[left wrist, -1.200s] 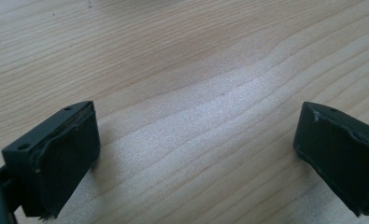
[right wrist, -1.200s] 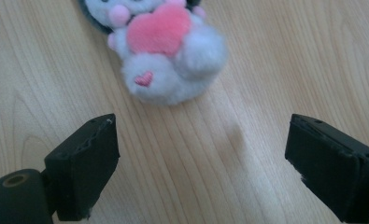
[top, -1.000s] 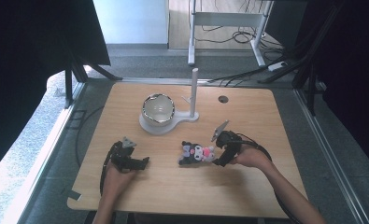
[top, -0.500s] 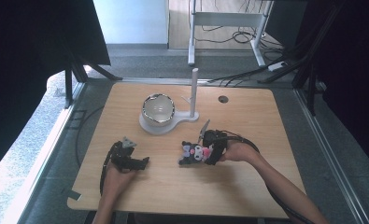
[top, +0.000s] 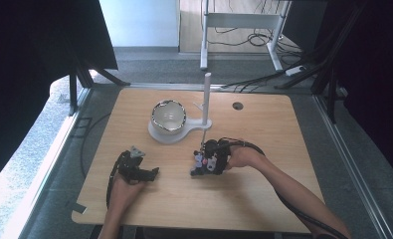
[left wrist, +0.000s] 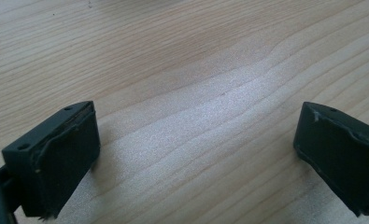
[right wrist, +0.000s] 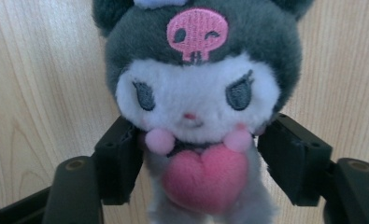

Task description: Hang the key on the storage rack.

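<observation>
In the high view, the right gripper (top: 200, 163) lies over a small plush toy (top: 199, 160) on the wooden table (top: 263, 124) near its middle, just in front of the white stand with a bowl (top: 168, 117), while the left gripper (top: 151, 173) rests well apart near the front edge. In the left gripper view the jaws stand wide apart over bare wood. In the right gripper view the jaws have just been closing, and their pads (right wrist: 124, 158) press the plush toy (right wrist: 196, 93) at both sides below its cheeks.
</observation>
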The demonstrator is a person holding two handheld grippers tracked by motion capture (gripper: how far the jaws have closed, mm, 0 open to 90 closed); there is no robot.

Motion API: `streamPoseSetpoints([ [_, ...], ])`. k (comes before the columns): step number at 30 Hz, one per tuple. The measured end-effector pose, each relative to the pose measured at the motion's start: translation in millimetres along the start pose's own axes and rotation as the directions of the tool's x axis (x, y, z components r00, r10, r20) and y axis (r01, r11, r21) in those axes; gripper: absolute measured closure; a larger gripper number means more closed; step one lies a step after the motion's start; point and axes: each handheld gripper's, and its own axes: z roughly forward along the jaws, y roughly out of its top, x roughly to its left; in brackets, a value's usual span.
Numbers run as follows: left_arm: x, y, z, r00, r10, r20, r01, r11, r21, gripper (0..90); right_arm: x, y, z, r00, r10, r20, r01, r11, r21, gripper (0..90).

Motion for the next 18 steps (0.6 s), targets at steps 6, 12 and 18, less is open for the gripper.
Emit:
streamPoseSetpoints([
  [6,0.0,0.0,0.0,1.0000,0.000,0.001,0.000,1.0000,0.000,0.4,-2.2,0.7,2.8,0.9998,0.011,-0.016,-0.011,0.999,0.033,40.8],
  [12,0.2,0.1,0.0,1.0000,0.003,0.000,-0.003,1.0000,0.001,0.4,-3.5,-2.6,-10.6,0.9997,0.022,-0.011,-0.022,1.000,0.007,42.3],
  [18,0.2,0.1,0.0,1.0000,0.003,0.000,-0.003,1.0000,0.000,0.4,-7.0,-10.8,-24.7,0.9992,0.037,-0.017,-0.037,0.999,-0.029,42.4],
])
